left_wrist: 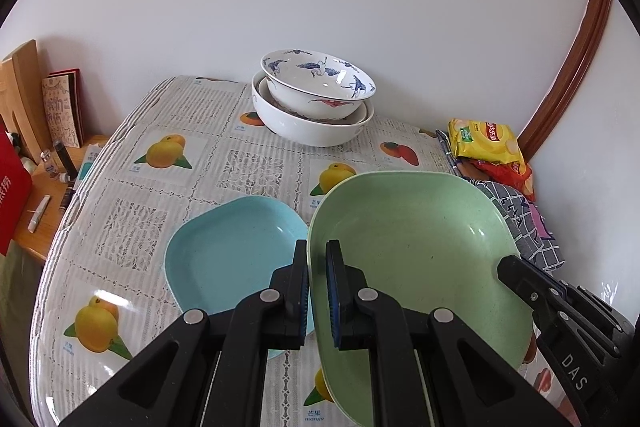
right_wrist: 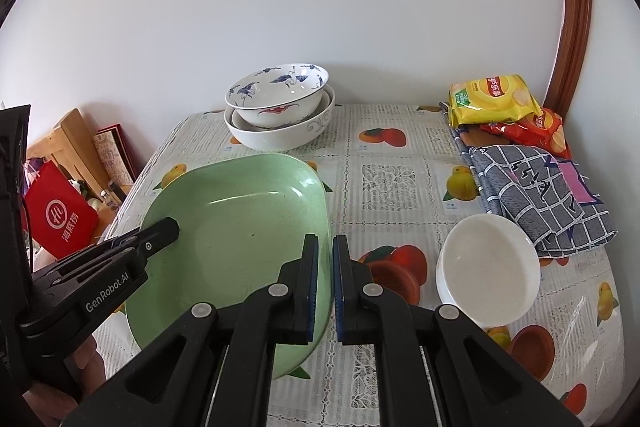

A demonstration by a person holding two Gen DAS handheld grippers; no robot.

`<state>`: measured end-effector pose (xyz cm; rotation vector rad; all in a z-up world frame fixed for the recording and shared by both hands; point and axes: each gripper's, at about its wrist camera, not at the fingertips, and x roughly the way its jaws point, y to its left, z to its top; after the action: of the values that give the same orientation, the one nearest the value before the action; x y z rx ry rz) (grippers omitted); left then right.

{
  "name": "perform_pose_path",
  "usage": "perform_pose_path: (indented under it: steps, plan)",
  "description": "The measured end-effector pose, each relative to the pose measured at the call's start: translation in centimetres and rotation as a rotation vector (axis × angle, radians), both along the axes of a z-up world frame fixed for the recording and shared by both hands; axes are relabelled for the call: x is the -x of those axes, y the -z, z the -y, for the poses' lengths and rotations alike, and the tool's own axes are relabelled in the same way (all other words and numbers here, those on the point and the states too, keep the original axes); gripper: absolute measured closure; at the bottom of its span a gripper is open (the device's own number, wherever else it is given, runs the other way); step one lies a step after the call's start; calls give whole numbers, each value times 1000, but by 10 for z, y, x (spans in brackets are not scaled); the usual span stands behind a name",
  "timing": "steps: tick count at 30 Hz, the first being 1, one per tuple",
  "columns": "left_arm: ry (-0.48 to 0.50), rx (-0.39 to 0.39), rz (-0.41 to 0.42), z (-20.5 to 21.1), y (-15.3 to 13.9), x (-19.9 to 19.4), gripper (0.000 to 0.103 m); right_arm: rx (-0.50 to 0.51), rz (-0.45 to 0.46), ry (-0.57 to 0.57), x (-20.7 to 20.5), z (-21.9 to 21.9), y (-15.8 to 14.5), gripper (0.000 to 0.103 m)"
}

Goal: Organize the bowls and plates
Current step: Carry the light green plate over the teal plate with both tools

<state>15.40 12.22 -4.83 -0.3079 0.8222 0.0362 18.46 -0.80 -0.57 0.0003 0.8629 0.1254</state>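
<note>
A pale green squarish plate (left_wrist: pixel 420 251) (right_wrist: pixel 240 227) is held between both grippers. My left gripper (left_wrist: pixel 318 255) is shut on its left rim, and my right gripper (right_wrist: pixel 325 247) is shut on its right rim. Each gripper shows in the other's view: the right gripper (left_wrist: pixel 514 269) at the plate's right edge, the left gripper (right_wrist: pixel 170 227) at its left edge. A light blue plate (left_wrist: pixel 232 247) lies on the table just left of the green one. Two patterned white bowls (left_wrist: pixel 316 95) (right_wrist: pixel 280 107) are stacked at the back. A plain white bowl (right_wrist: pixel 488 267) stands to the right.
The table (right_wrist: pixel 392 183) has a fruit-print cover and stands against a white wall. A checked cloth (right_wrist: pixel 536 187) and snack bags (right_wrist: pixel 492 99) lie at the back right corner. A low wooden shelf (left_wrist: pixel 44 203) with a red bag (right_wrist: pixel 60 215) and books stands left of the table.
</note>
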Motion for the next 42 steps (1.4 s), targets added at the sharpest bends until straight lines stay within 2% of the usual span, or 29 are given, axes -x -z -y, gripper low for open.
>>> perform_pose_path:
  steps: [18, 42]
  plan:
    - [-53, 1, -41, -38, 23, 4, 94, -6, -54, -51, -13, -35, 28, 96]
    - [-115, 30, -149, -82, 74, -13, 94, 33, -154, -117, -49, -80, 81, 95]
